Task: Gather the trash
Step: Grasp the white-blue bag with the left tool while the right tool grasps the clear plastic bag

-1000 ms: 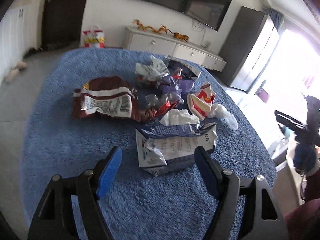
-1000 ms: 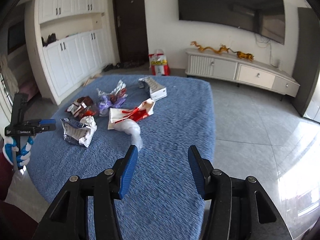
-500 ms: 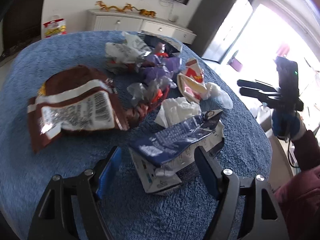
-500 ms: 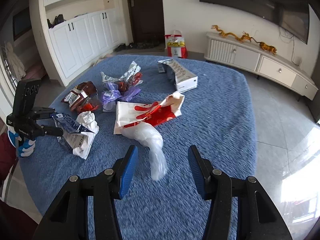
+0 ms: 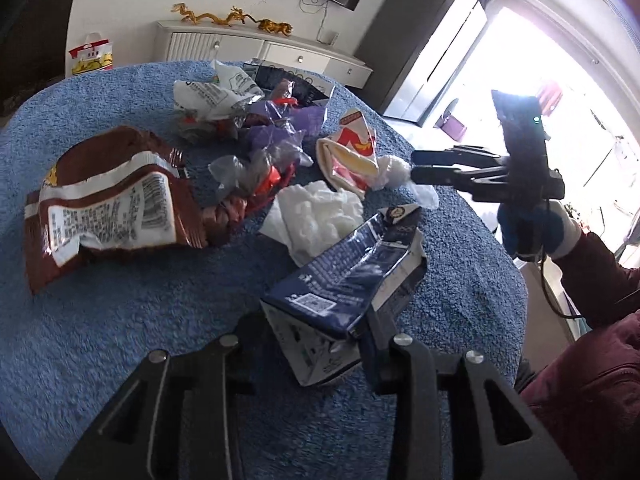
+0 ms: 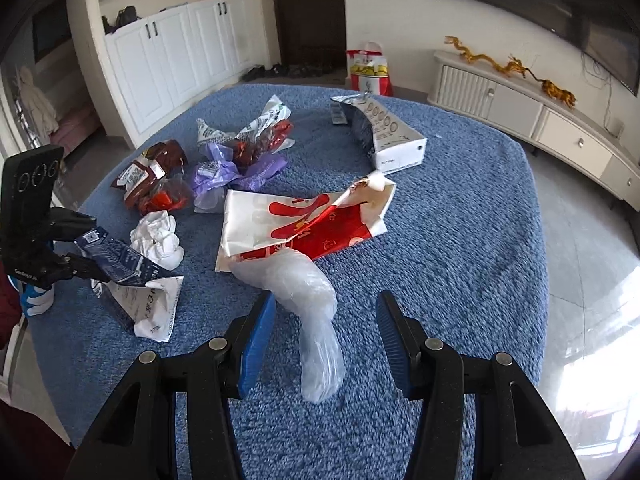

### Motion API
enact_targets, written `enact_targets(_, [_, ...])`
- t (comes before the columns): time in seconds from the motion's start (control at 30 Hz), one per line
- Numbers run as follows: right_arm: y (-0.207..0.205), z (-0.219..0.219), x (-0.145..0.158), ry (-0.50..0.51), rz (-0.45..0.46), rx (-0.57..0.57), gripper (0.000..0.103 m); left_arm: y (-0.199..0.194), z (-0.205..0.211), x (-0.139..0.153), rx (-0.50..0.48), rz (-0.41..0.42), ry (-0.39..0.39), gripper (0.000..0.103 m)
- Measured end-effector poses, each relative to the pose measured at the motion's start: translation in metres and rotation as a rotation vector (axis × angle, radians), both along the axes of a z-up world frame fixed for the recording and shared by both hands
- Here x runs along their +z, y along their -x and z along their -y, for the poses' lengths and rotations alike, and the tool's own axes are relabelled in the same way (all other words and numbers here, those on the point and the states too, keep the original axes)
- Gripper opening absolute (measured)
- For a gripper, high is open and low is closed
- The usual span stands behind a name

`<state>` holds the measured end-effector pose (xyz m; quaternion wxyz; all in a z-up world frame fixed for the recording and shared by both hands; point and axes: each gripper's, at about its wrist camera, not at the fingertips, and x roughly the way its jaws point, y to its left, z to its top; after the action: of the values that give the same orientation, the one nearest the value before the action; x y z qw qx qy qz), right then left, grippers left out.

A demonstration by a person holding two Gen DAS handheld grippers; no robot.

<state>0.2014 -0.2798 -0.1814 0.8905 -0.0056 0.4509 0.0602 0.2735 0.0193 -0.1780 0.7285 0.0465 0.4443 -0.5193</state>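
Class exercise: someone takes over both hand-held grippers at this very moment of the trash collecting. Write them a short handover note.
Left hand-held gripper: jaws closing around the dark blue and white wrapper.
Right hand-held gripper: open, jaws either side of the clear plastic bag, not gripping it.
Things: everything lies on the blue cloth table: brown snack bag, crumpled white tissue, red and white paper bag, purple wrappers, white box.
Done: nothing visibly collected.
Left: finish both grasps, then clear the rest. No bin in view.
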Motion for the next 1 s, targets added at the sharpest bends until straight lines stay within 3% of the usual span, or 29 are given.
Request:
enact_targets(0.27, [-0.011, -0.008, -0.014, 0.005, -0.032, 0.038, 0.049, 0.029, -0.007, 0.007, 0.086, 0.016, 0.031, 0.027])
enact_targets(0.37, [-0.005, -0.009, -0.015, -0.002, -0.032, 0.039, 0.027, 0.038, -0.012, 0.010, 0.128, -0.004, 0.049, 0.027])
enact_targets(0.5, [0.012, -0.008, -0.010, -0.007, -0.021, 0.036, 0.022, 0.049, -0.021, 0.014, 0.174, -0.015, 0.074, 0.026])
enact_targets(0.53, [0.017, -0.008, -0.007, -0.006, -0.015, 0.034, 0.017, 0.053, -0.025, 0.017, 0.189, -0.012, 0.080, 0.026])
enact_targets(1.0, [0.102, 0.007, 0.033, -0.039, 0.104, -0.022, 0.015, 0.093, -0.051, 0.052, 0.335, 0.037, 0.154, 0.026])
